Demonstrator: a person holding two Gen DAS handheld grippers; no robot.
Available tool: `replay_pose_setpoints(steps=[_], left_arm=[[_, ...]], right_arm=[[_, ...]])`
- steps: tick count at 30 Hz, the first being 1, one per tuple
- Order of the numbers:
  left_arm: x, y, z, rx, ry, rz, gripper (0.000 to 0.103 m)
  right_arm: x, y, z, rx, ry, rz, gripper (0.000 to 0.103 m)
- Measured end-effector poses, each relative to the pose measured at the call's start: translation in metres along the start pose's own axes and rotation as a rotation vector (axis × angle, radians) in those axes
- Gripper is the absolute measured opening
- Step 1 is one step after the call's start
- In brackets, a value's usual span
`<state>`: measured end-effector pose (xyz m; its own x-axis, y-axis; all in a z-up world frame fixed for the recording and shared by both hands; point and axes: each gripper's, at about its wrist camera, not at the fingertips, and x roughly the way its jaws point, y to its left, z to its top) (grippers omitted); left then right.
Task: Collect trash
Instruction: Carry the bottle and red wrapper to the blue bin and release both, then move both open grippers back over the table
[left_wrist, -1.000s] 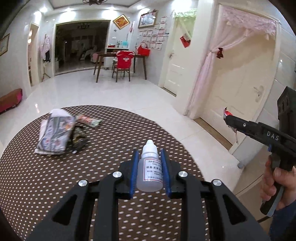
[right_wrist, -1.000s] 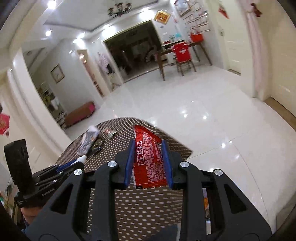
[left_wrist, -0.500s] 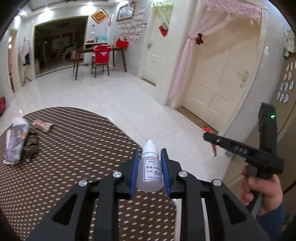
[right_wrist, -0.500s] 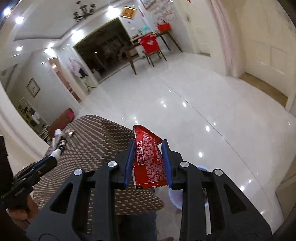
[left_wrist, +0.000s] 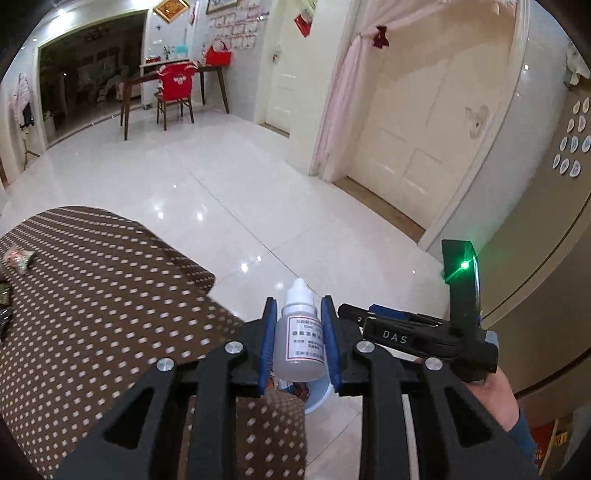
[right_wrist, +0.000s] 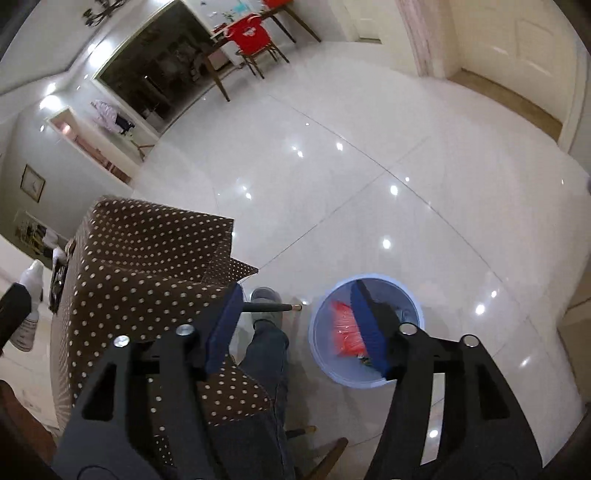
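Dropper bottle (left_wrist: 300, 340) upright, pinched between the blue pads of the left gripper (left_wrist: 299, 343) fingers, white cap poking out past the fingertips. Bottle also shows at the far left edge of the right wrist view (right_wrist: 28, 306). Below the left fingers: edge of the desk (left_wrist: 110, 295) with its brown dotted cloth, and a sliver of the blue bin (left_wrist: 320, 397) just under the pads.

Right gripper (right_wrist: 299, 325) fingers spread wide, nothing between them. From the left wrist view its state can't be told; it sits just right of the left fingers (left_wrist: 360, 316), green LED lit.

Red wrapper (right_wrist: 345, 328) is inside the blue bin (right_wrist: 325, 365), on the floor under the right fingers; the right-hand finger overlaps the bin's rim in the picture. Other bits in the bin too small to identify.

More trash (left_wrist: 18, 256) on the desk well left of the left fingers. Person's leg and slipper (right_wrist: 266, 297) between the right fingers, floor level.
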<state>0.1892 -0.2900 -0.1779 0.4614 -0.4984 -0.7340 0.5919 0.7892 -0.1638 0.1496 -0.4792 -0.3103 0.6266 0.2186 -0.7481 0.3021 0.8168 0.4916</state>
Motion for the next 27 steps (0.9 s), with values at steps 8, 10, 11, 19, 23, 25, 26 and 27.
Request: replay_pose_setpoints(steps=[8, 10, 11, 19, 23, 25, 26, 27], left_arm=[[0.052, -0.02, 0.006, 0.026, 0.096, -0.029, 0.023], [0.066, -0.026, 0.008, 0.036, 0.126, -0.034, 0.024], [0.07, -0.026, 0.007, 0.038, 0.133, -0.036, 0.024], [0.09, -0.035, 0.017, 0.029, 0.173, -0.004, 0.085], [0.079, -0.034, 0.022, 0.042, 0.144, 0.038, 0.09], [0.071, -0.035, 0.024, 0.042, 0.119, 0.053, 0.09], [0.067, -0.034, 0.024, 0.038, 0.111, 0.053, 0.091], [0.061, -0.032, 0.025, 0.032, 0.1, 0.05, 0.091]], right_arm=[[-0.03, -0.034, 0.014, 0.072, -0.086, -0.002, 0.081], [-0.04, -0.037, 0.016, 0.074, -0.104, 0.004, 0.083], [-0.047, -0.039, 0.018, 0.08, -0.115, 0.009, 0.084], [-0.083, -0.04, 0.029, 0.09, -0.182, 0.026, 0.093], [-0.092, -0.037, 0.034, 0.076, -0.192, 0.006, 0.097], [-0.093, -0.033, 0.033, 0.067, -0.197, 0.0, 0.097], [-0.094, -0.029, 0.032, 0.06, -0.2, -0.008, 0.097], [-0.095, -0.026, 0.031, 0.052, -0.203, -0.017, 0.097]])
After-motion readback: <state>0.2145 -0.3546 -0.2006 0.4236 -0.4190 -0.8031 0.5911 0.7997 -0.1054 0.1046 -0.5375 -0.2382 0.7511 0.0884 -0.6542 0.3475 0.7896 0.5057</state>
